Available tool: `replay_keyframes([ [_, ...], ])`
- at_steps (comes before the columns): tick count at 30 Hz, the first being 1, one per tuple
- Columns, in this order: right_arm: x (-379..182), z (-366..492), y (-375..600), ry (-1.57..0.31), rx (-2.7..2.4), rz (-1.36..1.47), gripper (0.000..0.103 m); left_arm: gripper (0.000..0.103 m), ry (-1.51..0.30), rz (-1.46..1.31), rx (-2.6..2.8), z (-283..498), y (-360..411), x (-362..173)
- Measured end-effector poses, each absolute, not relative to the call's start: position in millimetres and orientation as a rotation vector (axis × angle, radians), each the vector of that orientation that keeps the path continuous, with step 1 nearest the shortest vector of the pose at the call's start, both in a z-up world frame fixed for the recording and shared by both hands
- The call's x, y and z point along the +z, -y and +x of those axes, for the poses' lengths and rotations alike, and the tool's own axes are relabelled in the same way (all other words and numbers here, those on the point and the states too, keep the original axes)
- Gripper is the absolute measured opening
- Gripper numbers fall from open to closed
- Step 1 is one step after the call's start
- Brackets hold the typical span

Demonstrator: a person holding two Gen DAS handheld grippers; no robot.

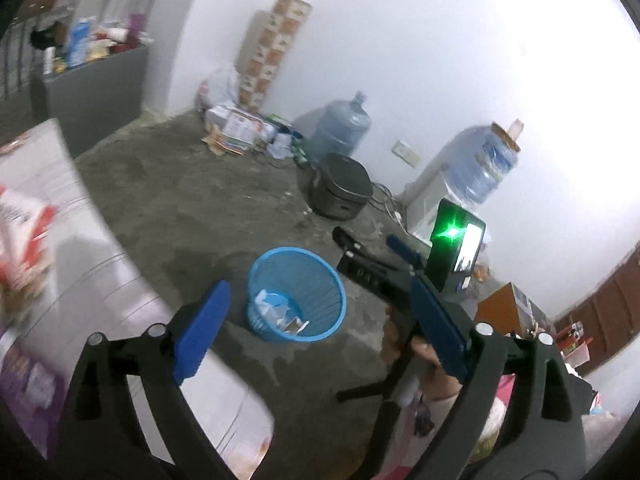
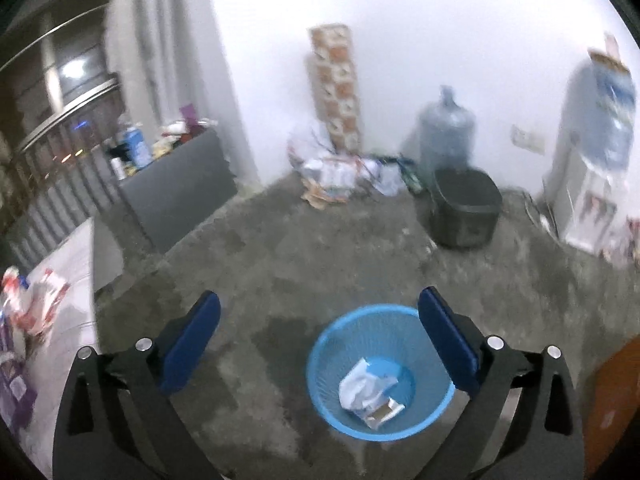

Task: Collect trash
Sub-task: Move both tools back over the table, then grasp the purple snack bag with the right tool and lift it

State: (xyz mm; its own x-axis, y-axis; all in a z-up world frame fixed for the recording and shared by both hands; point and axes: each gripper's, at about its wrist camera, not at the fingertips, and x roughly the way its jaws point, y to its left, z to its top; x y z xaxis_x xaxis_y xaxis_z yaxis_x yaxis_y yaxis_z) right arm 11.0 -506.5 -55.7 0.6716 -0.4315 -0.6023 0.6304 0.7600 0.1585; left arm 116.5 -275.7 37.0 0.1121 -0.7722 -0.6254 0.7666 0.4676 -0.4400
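Left wrist view: left gripper point(image 1: 320, 324) spread wide, nothing held. Blue basket point(image 1: 297, 294) on concrete floor point(image 1: 192, 200), crumpled trash point(image 1: 280, 312) already inside. More litter point(image 1: 236, 128) seen by far wall, judged uncollected. Print on packaging too blurred to be read.

Right wrist view: right gripper point(image 2: 320, 344) spread wide, empty, above basket point(image 2: 380, 368). White wrappers point(image 2: 370, 394) lying within. No writing legible.

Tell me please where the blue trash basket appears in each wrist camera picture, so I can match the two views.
Left wrist view: the blue trash basket sits low, near the centre, on the floor between the open fingers.
Right wrist view: the basket is lower, right of centre, beside the right finger.
Shared landmark: the black bin by the white wall.
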Motion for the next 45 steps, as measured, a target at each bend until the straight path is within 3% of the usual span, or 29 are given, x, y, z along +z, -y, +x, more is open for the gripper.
replay_keyframes([
  [13,0.6,51.7,359.3,-0.510,-0.107,0.304,0.097,0.094,-0.701,-0.234,-0.760,123.0,11.6,42.5],
  [20,-27.2,91.7,292.0,-0.742,0.345,0.624,0.096,0.094,-0.652,-0.326,-0.527,137.3,-83.1,22.5],
  [25,-63.9,101.4,232.3,-0.930,0.480,0.674,0.080,0.094,-0.636,-0.385,-0.463,148.2,-117.4,13.5],
  [30,-86.7,105.8,204.8,-1.045,0.504,0.713,0.067,0.075,-0.632,-0.415,-0.476,163.1,-124.8,8.5],
  [38,-100.9,113.8,196.7,-1.028,0.502,0.809,0.054,0.047,-0.661,-0.429,-0.503,174.6,-119.4,-8.5],
  [42,-107.2,115.8,199.7,-1.031,0.510,0.823,0.052,0.039,-0.687,-0.402,-0.499,177.0,-110.8,-13.7],
  [45,-109.5,113.2,204.9,-1.034,0.511,0.823,0.052,0.039,-0.680,-0.391,-0.487,178.8,-111.3,-13.2],
])
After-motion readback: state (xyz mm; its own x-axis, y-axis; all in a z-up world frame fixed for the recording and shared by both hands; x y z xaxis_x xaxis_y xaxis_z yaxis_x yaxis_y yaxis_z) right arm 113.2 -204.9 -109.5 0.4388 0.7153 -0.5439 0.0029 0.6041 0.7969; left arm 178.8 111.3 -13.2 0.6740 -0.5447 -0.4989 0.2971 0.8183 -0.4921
